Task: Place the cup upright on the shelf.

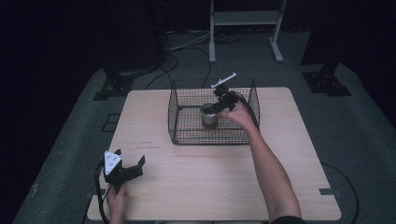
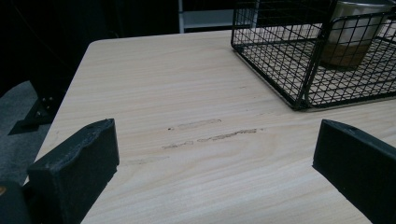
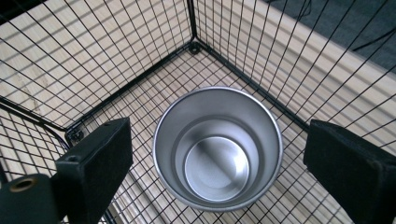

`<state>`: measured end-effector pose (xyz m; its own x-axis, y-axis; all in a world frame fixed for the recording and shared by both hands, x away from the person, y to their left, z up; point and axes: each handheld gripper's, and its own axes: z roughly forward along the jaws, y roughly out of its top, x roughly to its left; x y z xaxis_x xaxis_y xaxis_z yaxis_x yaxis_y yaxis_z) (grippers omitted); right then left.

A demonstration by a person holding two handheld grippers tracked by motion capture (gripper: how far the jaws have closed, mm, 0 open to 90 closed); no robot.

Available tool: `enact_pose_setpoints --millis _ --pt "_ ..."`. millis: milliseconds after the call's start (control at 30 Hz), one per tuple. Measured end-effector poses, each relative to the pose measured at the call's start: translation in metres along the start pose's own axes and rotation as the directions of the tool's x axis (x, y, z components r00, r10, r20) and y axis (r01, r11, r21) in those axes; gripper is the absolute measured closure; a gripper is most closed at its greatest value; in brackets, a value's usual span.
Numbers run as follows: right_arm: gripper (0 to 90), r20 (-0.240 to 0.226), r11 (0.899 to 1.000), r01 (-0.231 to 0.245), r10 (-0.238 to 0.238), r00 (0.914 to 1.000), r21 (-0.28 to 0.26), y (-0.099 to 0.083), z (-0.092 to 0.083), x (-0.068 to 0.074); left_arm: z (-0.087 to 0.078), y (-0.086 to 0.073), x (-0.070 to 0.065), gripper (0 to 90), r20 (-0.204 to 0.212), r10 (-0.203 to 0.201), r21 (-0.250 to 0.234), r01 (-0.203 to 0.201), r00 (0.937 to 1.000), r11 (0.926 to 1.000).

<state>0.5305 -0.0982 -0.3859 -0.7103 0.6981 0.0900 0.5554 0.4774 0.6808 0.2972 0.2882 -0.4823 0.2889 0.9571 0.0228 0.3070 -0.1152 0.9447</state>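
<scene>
A shiny metal cup [image 1: 209, 118] stands upright and empty inside a black wire basket [image 1: 187, 138] at the back middle of the wooden table [image 1: 210, 186]. My right gripper [image 1: 212, 110] hangs over the cup's rim inside the basket. In the right gripper view its jaws stand wide apart on either side of the cup [image 3: 218, 147], touching nothing, so the right gripper [image 3: 219, 142] is open. My left gripper [image 1: 130, 156] rests low at the table's front left, open and holding nothing. In the left gripper view the left gripper [image 2: 217, 149] faces bare wood, with the basket [image 2: 299, 70] and cup [image 2: 350, 32] at upper right.
The basket's mesh walls [image 3: 116, 51] enclose the cup on all sides. Faint smudges [image 2: 210, 135] mark the wood ahead of the left gripper. Beyond the table are a white metal frame [image 1: 245, 18], floor cables [image 1: 182, 46] and black stand bases [image 1: 114, 86].
</scene>
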Motion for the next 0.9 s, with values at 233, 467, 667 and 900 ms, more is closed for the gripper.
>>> enact_pose_setpoints --millis 233,467,667,900 --pt "8.1 -0.013 0.998 -0.001 0.000 0.9999 -0.067 -0.002 -0.019 0.009 0.000 0.000 -0.001 0.0 0.002 0.001 -0.003 -0.001 1.0000 1.0000" --pt "11.8 -0.054 0.993 -0.008 0.002 0.9986 -0.120 -0.011 -0.041 0.015 -0.001 0.000 -0.001 0.0 0.002 0.005 -0.002 -0.005 1.0000 1.0000" --pt "11.9 -0.094 0.988 -0.007 -0.008 0.9956 -0.156 -0.023 -0.061 0.020 0.000 -0.001 -0.001 0.0 0.002 0.005 -0.004 -0.005 1.0000 1.0000" --pt "12.0 -0.107 0.987 0.010 -0.028 0.9939 -0.159 -0.042 -0.078 0.028 0.000 0.000 -0.002 0.0 0.003 0.011 0.000 -0.011 0.9999 0.9999"
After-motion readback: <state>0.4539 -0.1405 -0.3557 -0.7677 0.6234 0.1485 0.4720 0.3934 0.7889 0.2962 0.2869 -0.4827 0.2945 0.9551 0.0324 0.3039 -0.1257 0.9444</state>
